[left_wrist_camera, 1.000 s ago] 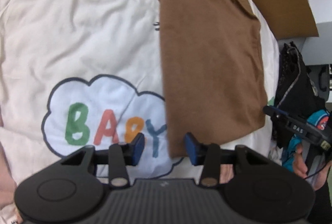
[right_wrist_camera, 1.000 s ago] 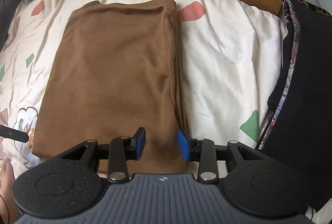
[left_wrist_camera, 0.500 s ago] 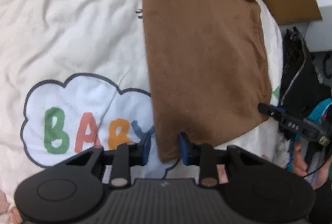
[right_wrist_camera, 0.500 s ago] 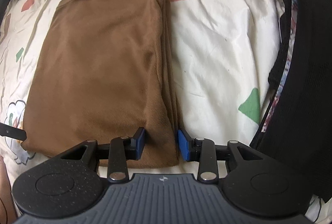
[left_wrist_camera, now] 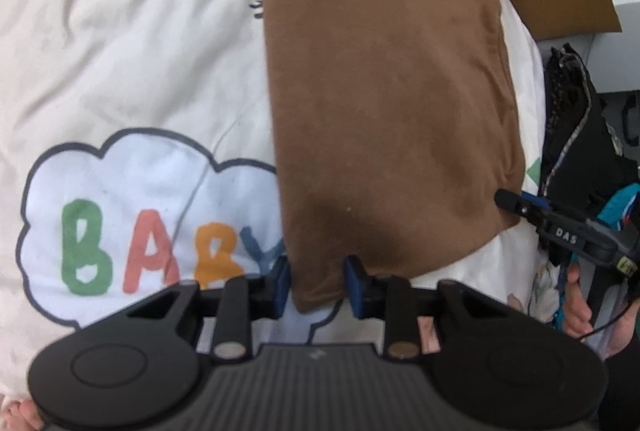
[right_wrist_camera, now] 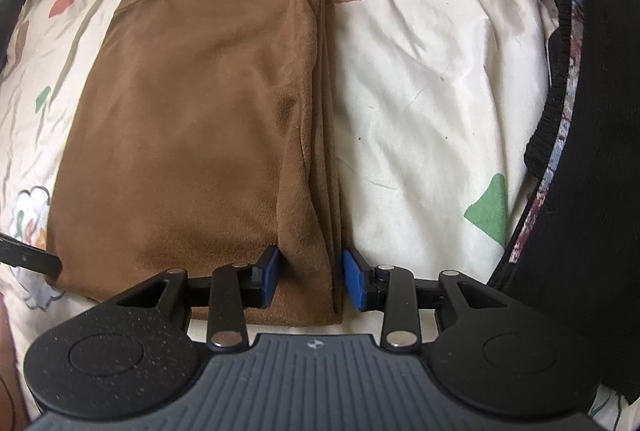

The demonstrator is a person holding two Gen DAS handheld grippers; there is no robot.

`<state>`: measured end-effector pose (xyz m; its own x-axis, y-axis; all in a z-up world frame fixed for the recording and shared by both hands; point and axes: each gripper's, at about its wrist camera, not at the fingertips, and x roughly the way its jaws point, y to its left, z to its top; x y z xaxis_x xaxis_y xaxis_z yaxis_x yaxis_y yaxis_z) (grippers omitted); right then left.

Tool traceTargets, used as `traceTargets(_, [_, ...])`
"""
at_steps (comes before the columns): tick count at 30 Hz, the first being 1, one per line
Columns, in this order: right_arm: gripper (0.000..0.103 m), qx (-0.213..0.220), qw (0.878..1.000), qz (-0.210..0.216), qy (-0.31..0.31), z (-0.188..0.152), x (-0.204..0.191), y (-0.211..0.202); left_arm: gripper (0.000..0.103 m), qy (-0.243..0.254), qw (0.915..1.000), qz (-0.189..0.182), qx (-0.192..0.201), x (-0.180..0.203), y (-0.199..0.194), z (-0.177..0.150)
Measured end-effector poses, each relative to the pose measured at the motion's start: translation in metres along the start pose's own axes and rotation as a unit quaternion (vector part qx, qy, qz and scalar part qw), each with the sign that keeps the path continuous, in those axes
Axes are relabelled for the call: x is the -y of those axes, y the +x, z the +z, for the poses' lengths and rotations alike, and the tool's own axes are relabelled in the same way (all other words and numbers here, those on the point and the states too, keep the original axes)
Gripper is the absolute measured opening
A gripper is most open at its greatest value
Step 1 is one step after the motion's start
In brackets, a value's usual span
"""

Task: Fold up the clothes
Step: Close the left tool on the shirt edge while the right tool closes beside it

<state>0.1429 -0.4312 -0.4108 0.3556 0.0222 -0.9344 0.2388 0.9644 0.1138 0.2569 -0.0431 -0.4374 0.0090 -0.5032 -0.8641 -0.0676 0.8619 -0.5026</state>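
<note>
Brown garment [right_wrist_camera: 192,135] lies flat on the bed sheet [right_wrist_camera: 420,91], already a long rectangle with several layers stacked along its right edge. That fits either a mid-fold or a done fold getting squared up; can't settle which.

Left gripper [left_wrist_camera: 316,285]: part open, blue pads either side of the near left corner of the cloth. Corner sits in the gap, pads not pressed on it as far as I can see.

Right gripper [right_wrist_camera: 310,279]: part open too, straddling the near right corner where the layered edge ends. Left pad touches or nearly touches the fabric, right pad stands clear on the sheet side. No clamp yet.

Handling, my read: soft fleece-like knit, light, zero stiffness, so it'll drape and sag between the two hold points. Matte nap should give the pads decent friction. Risk is the stack: the right edge is several plies, and a shallow pinch takes only the top ones and peels the fold apart. Best hold is the two near corners, pads deep enough to catch every layer.

Black garment [right_wrist_camera: 592,151] is piled at the right, well apart.
</note>
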Motion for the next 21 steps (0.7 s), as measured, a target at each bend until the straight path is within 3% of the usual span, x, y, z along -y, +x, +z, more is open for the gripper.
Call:
traceTargets(5, [0.054, -0.001, 1.000, 0.006, 0.005, 0.001, 0.005, 0.005, 0.031, 0.000, 1.0000, -0.003, 0.006, 0.000, 0.001, -0.001])
traceTargets(11, [0.053, -0.007, 0.999, 0.028, 0.031, 0.001, 0.018, 0.014, 0.028, -0.009, 0.9999, -0.011, 0.005, -0.006, 0.001, -0.002])
traceTargets(13, [0.044, -0.008, 0.998, 0.040, 0.038, 0.001, 0.020, 0.014, 0.023, -0.011, 0.9999, -0.012, 0.005, -0.006, 0.000, -0.002])
traceTargets(14, [0.029, -0.009, 0.998, 0.048, 0.038, 0.001, 0.020, 0.013, 0.020, -0.011, 0.9999, -0.012, 0.005, -0.004, 0.001, -0.002])
traceTargets(15, [0.023, -0.011, 0.998, 0.056, 0.039, 0.001, 0.019, 0.012, 0.017, -0.012, 0.9998, -0.013, 0.005, -0.005, -0.001, -0.002])
traceTargets(18, [0.014, -0.012, 0.998, 0.058, 0.039, 0.002, 0.016, 0.007, 0.010, -0.008, 0.9999, -0.013, 0.005, -0.005, -0.008, -0.002])
traceTargets(21, [0.011, -0.007, 0.998, 0.057, 0.039, 0.004, 0.012, -0.002, 0.009, -0.001, 0.9999, -0.010, 0.002, -0.002, -0.019, 0.001])
